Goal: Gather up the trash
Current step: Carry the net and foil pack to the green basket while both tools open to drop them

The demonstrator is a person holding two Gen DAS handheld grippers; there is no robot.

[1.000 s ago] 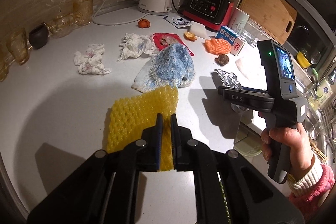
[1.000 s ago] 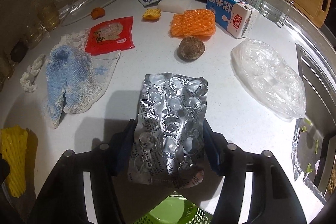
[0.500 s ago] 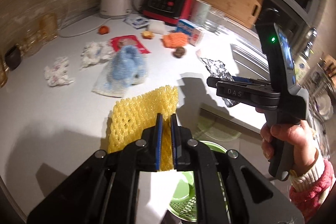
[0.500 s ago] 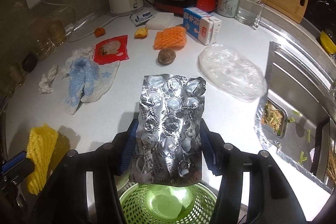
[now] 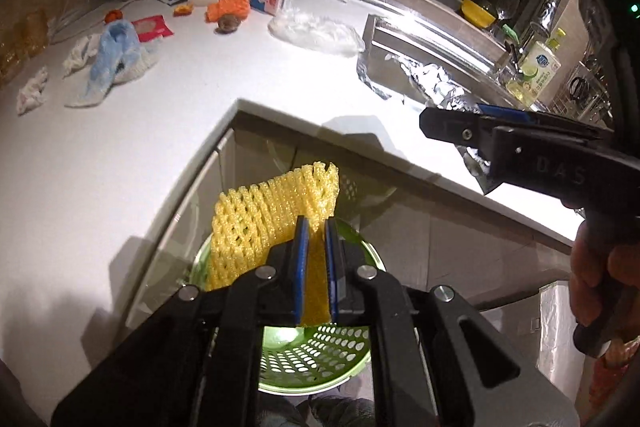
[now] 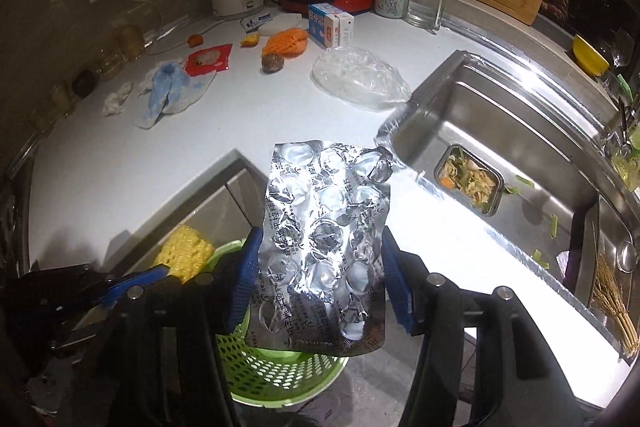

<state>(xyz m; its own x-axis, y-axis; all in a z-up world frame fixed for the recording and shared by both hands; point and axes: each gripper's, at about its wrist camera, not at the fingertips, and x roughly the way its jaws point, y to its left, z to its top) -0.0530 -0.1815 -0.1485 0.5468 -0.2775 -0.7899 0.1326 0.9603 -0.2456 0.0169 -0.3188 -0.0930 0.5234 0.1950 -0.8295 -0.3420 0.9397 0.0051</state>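
Left gripper (image 5: 316, 233) clamped on yellow foam fruit net (image 5: 266, 219), held above green perforated basket (image 5: 320, 355) below white countertop (image 5: 120, 155) edge. Right gripper (image 6: 320, 275) closed on empty foil blister pack (image 6: 326, 239) by its side edges, over same basket; pad contact partly hidden, apparently firm. Steel sink (image 6: 500, 131) to right; orange foam net (image 6: 286, 41) and clear plastic bag (image 6: 360, 77) farther back on countertop.

At lower centre, the foam net (image 5: 264, 223) was bright yellow with a diamond lattice, pinched by blue-padded black claw (image 5: 316, 259). The perforated basket (image 5: 320, 359) was lime green. The blister sheet (image 6: 324, 243) was crinkled silver with dark print. The counter (image 5: 120, 155) was white.
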